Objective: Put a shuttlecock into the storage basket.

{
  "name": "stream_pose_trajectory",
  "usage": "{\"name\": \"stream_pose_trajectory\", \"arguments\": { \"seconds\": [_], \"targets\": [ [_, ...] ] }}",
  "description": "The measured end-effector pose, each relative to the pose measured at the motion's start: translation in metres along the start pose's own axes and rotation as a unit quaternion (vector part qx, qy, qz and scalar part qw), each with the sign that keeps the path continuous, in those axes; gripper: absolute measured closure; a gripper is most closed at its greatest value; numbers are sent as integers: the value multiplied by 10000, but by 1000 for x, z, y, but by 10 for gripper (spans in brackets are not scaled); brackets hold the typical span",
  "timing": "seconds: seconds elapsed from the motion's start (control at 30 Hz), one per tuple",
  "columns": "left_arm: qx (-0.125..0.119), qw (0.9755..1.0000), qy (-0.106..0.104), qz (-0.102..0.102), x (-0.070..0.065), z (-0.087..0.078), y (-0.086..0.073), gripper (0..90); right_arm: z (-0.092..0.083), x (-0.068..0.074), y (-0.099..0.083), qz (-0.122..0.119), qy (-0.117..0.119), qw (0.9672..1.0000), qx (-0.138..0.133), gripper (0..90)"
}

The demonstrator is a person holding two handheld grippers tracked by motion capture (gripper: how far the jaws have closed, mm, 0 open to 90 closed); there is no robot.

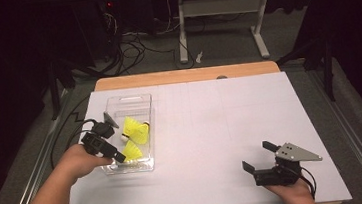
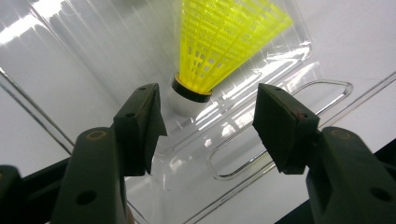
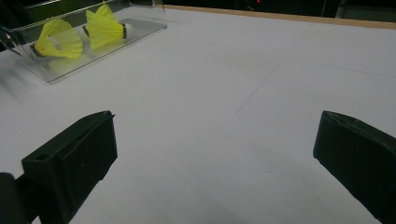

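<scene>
A clear plastic box (image 1: pixel 125 103) is seen on the left part of the white table (image 1: pixel 212 129), and two yellow shuttlecocks are lying inside it. The far shuttlecock (image 1: pixel 136 128) is placed near the middle of the box, and the near shuttlecock (image 1: pixel 132 150) is placed close to the front wall, just beside the first one. The left gripper (image 1: pixel 110 148) is held at the left wall of the box, with its tip reaching over the near end. In the left gripper view its fingers (image 2: pixel 140 128) are spread apart, and nothing is pinched between them. The white cork of one shuttlecock (image 2: pixel 215 46) is seen just beyond the gap, close to one finger, but it cannot be told if it is touched; the yellow skirt is pointing away from the gripper. The right gripper (image 1: pixel 260 160) is held low over the bare table at the near right side, well apart from the box. Its fingers (image 3: pixel 74 158) are spread wide, and only the white table surface is seen between them
</scene>
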State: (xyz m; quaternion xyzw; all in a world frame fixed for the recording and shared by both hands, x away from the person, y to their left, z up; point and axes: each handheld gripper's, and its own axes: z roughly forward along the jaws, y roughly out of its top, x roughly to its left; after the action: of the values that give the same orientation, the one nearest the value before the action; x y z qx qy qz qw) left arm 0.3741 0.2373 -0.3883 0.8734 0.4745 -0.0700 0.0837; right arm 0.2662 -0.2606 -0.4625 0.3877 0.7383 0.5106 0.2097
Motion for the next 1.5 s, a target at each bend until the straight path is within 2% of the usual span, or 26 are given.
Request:
{"name": "stream_pose_trajectory", "arguments": {
  "seconds": [0.33, 0.6, 0.8, 0.9, 1.0, 1.1, 1.2, 1.3, 1.37, 1.5],
  "targets": [
    [-54, 10000, 55, 29, -5, -16, 2, 402, 0, -1, 0, 14, 6, 10000, -6, 4],
    [-50, 10000, -32, 64, -8, -26, 1, 341, 0, 0, 0, 11, 10, 10000, -16, 4],
    [-1, 10000, -85, -19, -7, -28, 1, 262, -1, 0, 0, 24, 10, 10000, -17, 4],
    [3, 10000, -24, 7, -9, -30, 1, 188, 0, 0, 0, 24, 12, 10000, -16, 4],
    [-34, 10000, 40, 15, -11, -33, 1, 156, 0, 0, 0, 23, 12, 10000, -11, 4],
    [-9, 10000, 17, 34, -13, -35, 2, 130, 0, 0, 0, 20, 16, 10000, -18, 4],
    [-85, 9999, -3, 59, -14, -36, 2, 89, -1, 0, 0, 27, 14, 10000, -24, 4],
    [-103, 9999, 16, 0, -14, -37, 3, 4, 0, 0, 0, 24, 17, 10000, -20, 4],
    [-120, 9999, 28, 14, -15, -38, 3, 0, 0, 0, 0, 23, 14, 10000, -22, 4],
    [-161, 9997, 39, 167, -17, -38, 4, 5, -1, 0, 0, 24, 6, 10000, -25, 4]
  ]
}}
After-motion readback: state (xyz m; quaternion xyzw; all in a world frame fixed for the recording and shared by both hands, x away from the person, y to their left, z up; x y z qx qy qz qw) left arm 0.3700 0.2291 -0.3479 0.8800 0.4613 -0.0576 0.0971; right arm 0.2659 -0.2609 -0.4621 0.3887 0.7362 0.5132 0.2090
